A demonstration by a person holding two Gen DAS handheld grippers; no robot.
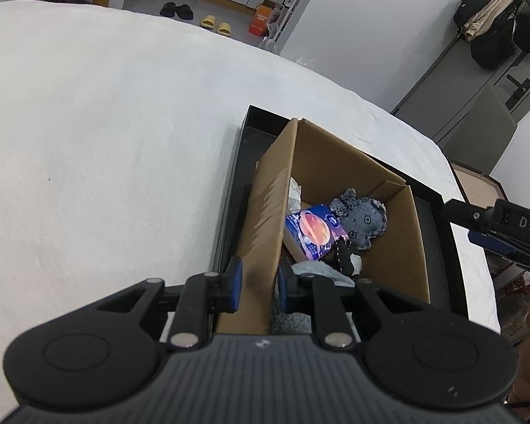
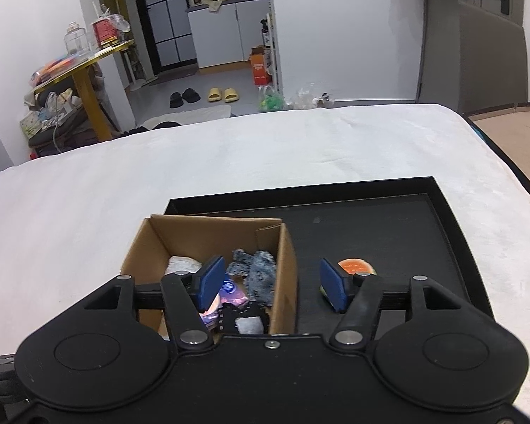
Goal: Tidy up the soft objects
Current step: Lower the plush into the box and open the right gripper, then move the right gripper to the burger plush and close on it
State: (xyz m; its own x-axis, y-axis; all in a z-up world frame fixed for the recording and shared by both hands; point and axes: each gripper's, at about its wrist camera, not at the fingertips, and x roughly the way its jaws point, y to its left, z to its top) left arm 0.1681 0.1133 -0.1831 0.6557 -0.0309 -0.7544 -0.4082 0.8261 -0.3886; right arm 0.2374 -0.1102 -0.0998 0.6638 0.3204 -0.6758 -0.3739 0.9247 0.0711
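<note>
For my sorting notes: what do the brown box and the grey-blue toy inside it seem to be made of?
Brown open-topped box: likely corrugated cardboard, matte; a raw cut edge and taped side show. Grey-blue octopus-shaped toy: probably denim-like fabric, with frayed edges.

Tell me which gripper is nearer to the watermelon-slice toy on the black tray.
Right. The right gripper hangs open over the cardboard box wall, one pad right beside the watermelon-slice toy. The left gripper is shut on the box's opposite wall, farther from it.
</note>
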